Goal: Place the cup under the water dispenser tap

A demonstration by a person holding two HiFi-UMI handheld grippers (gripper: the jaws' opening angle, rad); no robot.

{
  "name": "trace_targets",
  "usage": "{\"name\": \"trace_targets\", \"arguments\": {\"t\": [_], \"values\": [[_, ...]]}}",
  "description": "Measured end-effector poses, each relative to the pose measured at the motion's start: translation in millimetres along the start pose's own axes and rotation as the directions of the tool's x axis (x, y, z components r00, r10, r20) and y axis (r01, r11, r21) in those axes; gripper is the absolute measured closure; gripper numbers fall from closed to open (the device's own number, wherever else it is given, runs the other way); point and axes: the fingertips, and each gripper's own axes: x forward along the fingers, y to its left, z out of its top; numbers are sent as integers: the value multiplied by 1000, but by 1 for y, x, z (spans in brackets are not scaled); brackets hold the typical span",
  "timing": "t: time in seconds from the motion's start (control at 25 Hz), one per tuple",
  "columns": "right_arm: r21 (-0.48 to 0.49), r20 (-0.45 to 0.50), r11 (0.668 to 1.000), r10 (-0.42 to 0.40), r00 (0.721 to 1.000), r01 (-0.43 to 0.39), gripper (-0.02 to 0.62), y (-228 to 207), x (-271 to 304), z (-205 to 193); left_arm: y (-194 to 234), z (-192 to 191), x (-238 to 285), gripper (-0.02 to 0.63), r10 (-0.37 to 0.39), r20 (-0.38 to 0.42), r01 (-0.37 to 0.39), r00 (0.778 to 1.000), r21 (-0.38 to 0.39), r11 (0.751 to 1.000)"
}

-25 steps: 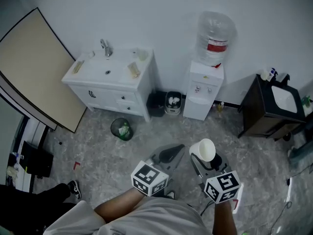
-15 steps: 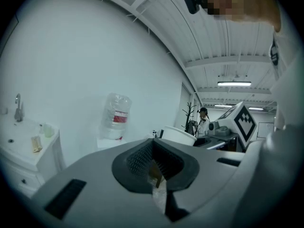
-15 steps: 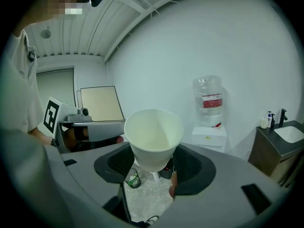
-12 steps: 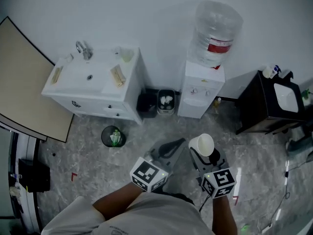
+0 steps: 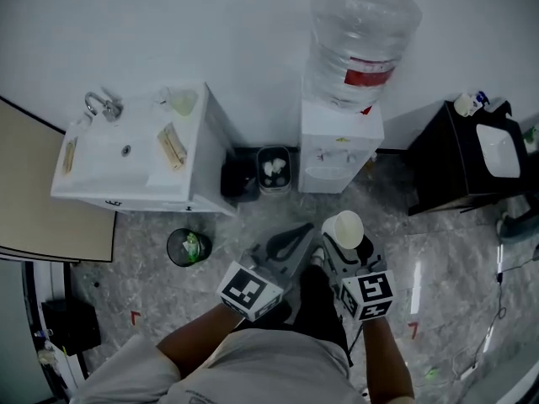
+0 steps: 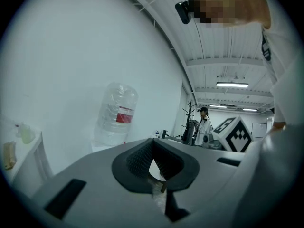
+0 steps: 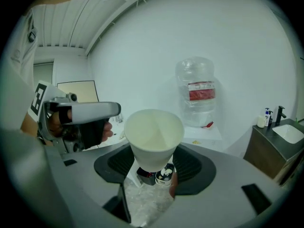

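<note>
A white paper cup (image 5: pixel 344 228) (image 7: pixel 154 132) stands upright between the jaws of my right gripper (image 5: pixel 345 247) (image 7: pixel 155 169), which is shut on its lower part. The white water dispenser (image 5: pixel 338 146) (image 7: pixel 204 129) with its clear bottle (image 5: pixel 362 36) (image 7: pixel 198 91) stands against the wall straight ahead, some way beyond the cup. Its taps (image 5: pixel 341 153) sit on the front face. Just left of the cup is my left gripper (image 5: pixel 310 231) (image 6: pixel 154 146), its fingers meeting at the tips with nothing between them. The bottle (image 6: pixel 116 113) also shows in the left gripper view.
A white sink cabinet (image 5: pixel 126 162) stands left of the dispenser. A black bin (image 5: pixel 238 179) and a small bin (image 5: pixel 274 168) fill the gap between them. A round bin (image 5: pixel 187 247) is on the floor at left. A dark cabinet with a basin (image 5: pixel 472 162) is at right.
Both grippers have moved forward toward the dispenser, which now looks larger and nearer. The cup stays in the right gripper. The sink cabinet has slid toward the left.
</note>
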Motion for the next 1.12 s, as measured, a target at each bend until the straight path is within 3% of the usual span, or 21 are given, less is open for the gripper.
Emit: {"name": "trace_targets", "arguments": {"t": [0.16,0.36,0.6,0.84,1.12], "values": [[-40,-48,999,-11,999,9,336,-50,60,-17,40,-1,46,603,32,16,-32,999,-17,999],[-118,-105,992,39,994,-51,336,-98,143,-47,93,1,108,603,94,39,-93,995,-38,995],[-165,-182,983,54,982,-85,336,-134,234,-117,151,-21,143,603,184,43,-179,982,-90,980],[-148,-268,987,17,963,-59,335,-157,306,-218,182,-88,147,603,189,-11,-189,982,-126,974],[-136,-306,990,-71,949,31,334,-199,382,-317,213,-181,143,603,191,-80,-201,978,-149,968]]}}
